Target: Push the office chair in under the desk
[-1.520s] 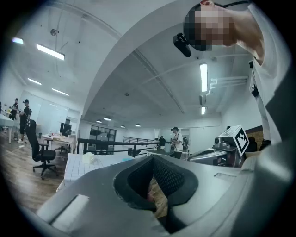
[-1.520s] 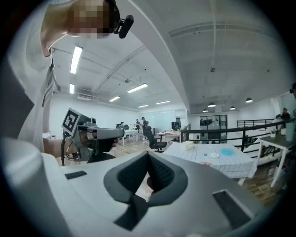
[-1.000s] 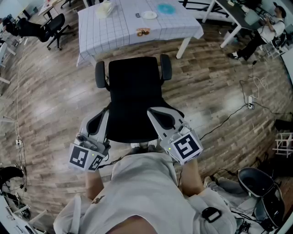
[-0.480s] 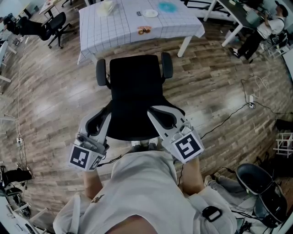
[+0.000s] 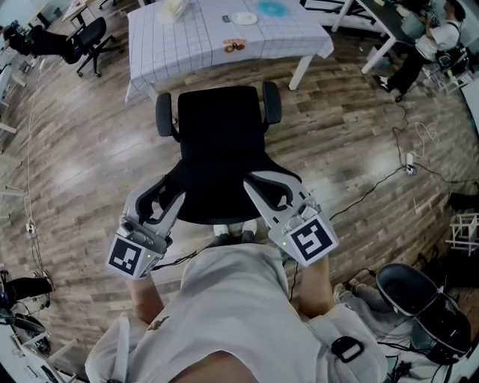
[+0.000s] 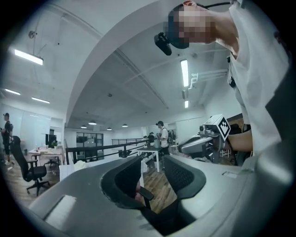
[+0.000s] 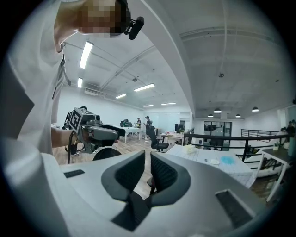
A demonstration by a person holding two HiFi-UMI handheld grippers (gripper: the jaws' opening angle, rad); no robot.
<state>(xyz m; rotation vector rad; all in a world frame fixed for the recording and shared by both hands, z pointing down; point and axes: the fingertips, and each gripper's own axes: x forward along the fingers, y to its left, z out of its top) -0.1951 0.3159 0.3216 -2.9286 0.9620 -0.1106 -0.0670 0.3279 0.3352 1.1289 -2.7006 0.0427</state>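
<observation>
A black office chair stands in front of me with its backrest nearest and its seat toward the desk, which is covered by a white checked cloth. My left gripper is at the backrest's left edge. Its jaws have just been opening and stand apart, with a dark chair edge low in the gap and no pad pressing on it. My right gripper is at the backrest's right edge. Its jaws have just been opening too, and only a narrow slit shows, with nothing gripped.
A plate and a tissue box lie on the desk. Another black chair stands at the far left. A person sits at a desk far right. Cables trail over the wooden floor on the right.
The left gripper's jaws have spread apart at the backrest, and that gripper has slipped slightly down and left. The right jaws have parted a little. The chair has hardly moved.
</observation>
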